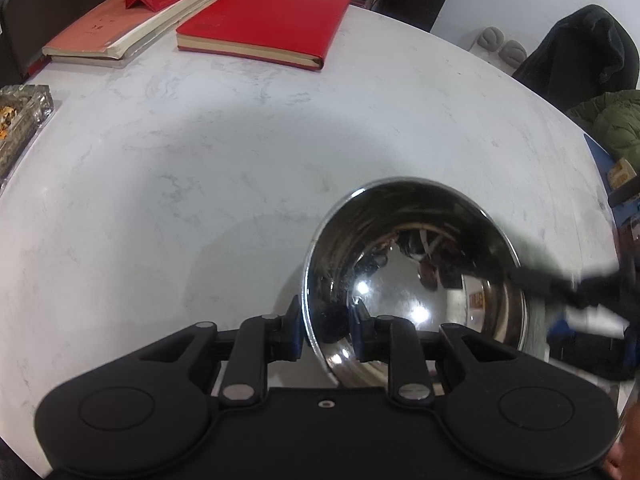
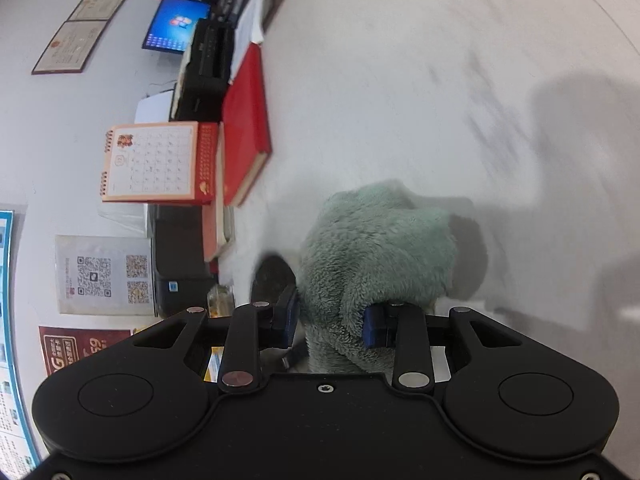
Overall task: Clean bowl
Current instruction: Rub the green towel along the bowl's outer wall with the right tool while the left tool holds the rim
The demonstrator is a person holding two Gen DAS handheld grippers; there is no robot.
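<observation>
Here the left gripper (image 1: 326, 330) was clamped on the near rim of the steel bowl (image 1: 416, 276), one finger outside the wall and the other inside, so that the bowl was held tipped with its shiny, mirror-like inside facing the left wrist camera. The bowl sat low over the white marble-patterned table (image 1: 240, 168), toward its right side in that view, well apart from the red notebook (image 1: 264, 20) and the stack of books (image 1: 120, 32) at the far edge. A blurred dark shape at the bowl's right rim was the right gripper (image 1: 592, 300), too smeared to read there. In the right wrist view, the right gripper (image 2: 330, 320) was pinched tight on a bunched green fleecy cloth (image 2: 376, 252), which bulged out ahead of the fingers. A desk calendar (image 2: 156, 162) stood near the notebook.
</observation>
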